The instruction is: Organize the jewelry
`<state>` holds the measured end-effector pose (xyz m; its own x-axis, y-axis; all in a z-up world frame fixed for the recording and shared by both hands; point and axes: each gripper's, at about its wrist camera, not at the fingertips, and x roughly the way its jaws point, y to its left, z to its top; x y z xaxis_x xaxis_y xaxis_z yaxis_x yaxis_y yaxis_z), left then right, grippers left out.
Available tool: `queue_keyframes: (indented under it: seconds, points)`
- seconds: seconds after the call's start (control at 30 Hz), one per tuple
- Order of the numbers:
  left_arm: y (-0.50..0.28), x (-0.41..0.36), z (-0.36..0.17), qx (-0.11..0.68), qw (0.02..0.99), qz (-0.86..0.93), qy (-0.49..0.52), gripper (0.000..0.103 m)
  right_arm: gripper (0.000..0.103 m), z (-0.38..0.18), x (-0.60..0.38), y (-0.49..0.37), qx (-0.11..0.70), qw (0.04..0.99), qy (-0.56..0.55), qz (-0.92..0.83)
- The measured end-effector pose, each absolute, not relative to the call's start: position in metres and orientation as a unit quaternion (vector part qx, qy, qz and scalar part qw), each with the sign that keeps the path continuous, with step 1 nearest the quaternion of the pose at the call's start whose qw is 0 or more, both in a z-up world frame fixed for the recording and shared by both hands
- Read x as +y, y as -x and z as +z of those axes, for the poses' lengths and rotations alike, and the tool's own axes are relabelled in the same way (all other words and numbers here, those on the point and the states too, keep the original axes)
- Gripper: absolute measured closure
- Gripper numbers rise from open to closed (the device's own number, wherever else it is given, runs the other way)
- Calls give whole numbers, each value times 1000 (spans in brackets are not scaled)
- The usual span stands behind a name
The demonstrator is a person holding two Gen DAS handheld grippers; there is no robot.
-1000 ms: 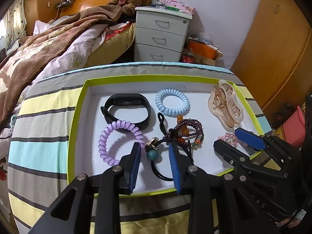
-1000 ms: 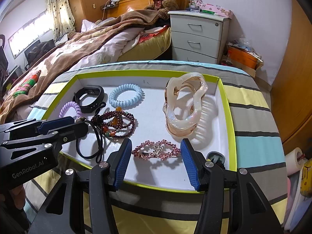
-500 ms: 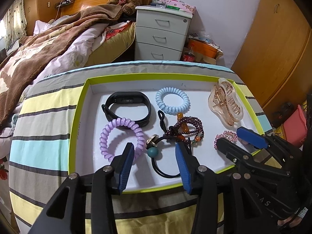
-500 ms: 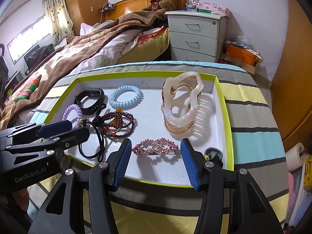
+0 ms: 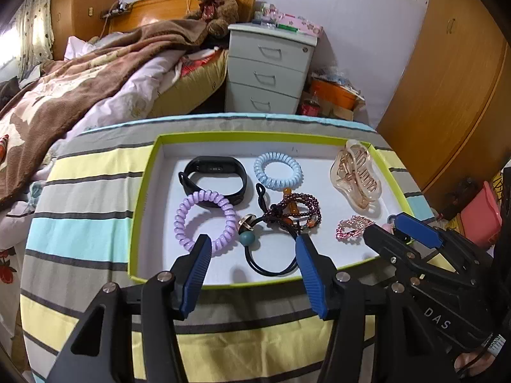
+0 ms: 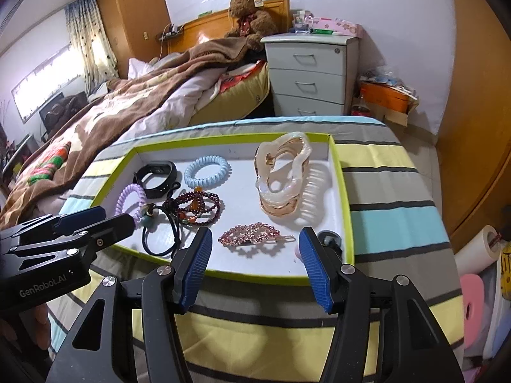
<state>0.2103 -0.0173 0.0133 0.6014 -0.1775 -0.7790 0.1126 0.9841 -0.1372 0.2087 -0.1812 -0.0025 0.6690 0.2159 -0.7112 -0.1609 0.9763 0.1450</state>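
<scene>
A white tray with a lime rim [image 5: 140, 223] [image 6: 346, 223] lies on a striped cloth. It holds a black fitness band [image 5: 214, 178], a purple coil hair tie [image 5: 204, 220], a blue coil hair tie [image 5: 277, 175], a dark red bead bracelet [image 5: 300, 207], a black elastic with a teal bead [image 5: 249, 239], a clear amber claw clip [image 6: 281, 175] and a pink rhinestone clip [image 6: 252, 234]. My left gripper [image 5: 252, 255] is open and empty above the tray's near edge, around the black elastic. My right gripper [image 6: 255, 249] is open and empty, in front of the pink clip.
A grey three-drawer nightstand [image 5: 271, 70] stands behind the table. A bed with a brown blanket [image 5: 80, 79] lies to the left, with a teddy bear [image 5: 217, 3] on it. A wooden wardrobe [image 5: 447, 79] is at the right. Bags and boxes lie on the floor at the right [image 6: 479, 287].
Both grippers have pulled back toward the tray's near edge. The left gripper's jaws have opened wider around the black elastic. The jewelry has not moved.
</scene>
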Motion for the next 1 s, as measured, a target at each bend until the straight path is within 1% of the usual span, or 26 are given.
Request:
queue_keyframes:
  seconds: [0.13,0.47,0.73,1.0]
  points:
    - [-196,-18,21,415,907,-62,23,45,45,4,-184,-195,379,919,-43,100]
    - [-162,-11,31,387,922,-27,14,45,45,32,-188,-157,327,940,-49,87]
    - [-133,-14,40,355,935,-12,4,45,45,36,-185,-130,307,947,-43,83]
    - [-113,-20,41,340,940,-3,-6,45,45,37,-183,-113,293,952,-37,79]
